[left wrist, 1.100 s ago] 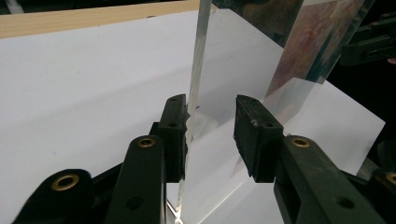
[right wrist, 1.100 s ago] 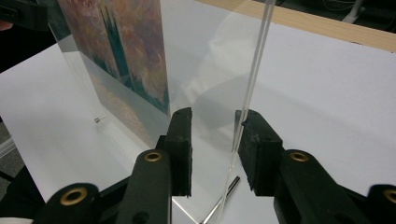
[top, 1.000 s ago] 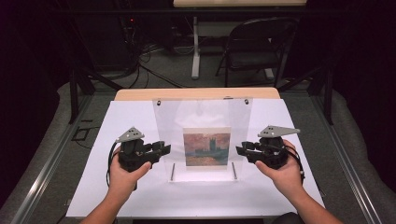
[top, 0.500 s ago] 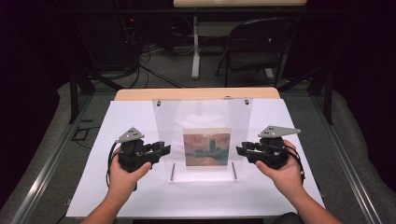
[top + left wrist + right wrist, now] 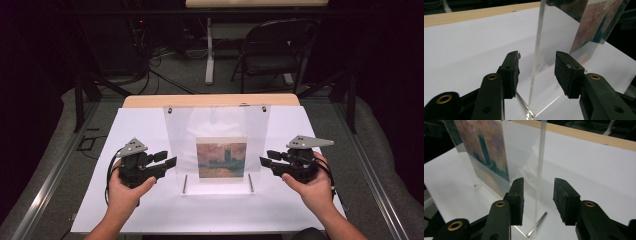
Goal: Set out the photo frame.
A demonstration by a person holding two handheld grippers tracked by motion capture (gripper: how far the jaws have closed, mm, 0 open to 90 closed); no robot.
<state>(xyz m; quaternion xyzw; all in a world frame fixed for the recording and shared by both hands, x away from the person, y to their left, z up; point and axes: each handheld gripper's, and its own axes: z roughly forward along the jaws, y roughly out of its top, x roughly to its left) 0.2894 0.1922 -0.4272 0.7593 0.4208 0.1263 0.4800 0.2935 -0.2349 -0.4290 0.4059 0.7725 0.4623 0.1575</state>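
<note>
A clear acrylic frame (image 5: 216, 127) stands upright on the white table cover, holding a small painting print (image 5: 221, 159) of a tower at dusk. My left gripper (image 5: 170, 161) is open at the frame's left edge. In the left gripper view the pane's edge (image 5: 537, 50) runs between the two open jaws without touching them. My right gripper (image 5: 264, 160) is open at the frame's right edge, and the pane's edge (image 5: 540, 167) likewise stands between its jaws. Both grippers are hand-held.
Two metal pins (image 5: 185, 183) (image 5: 250, 182) stick out at the frame's base. The white cover (image 5: 140, 125) lies over a wooden table (image 5: 150, 101). A folding chair (image 5: 272, 50) and cables sit on the floor beyond.
</note>
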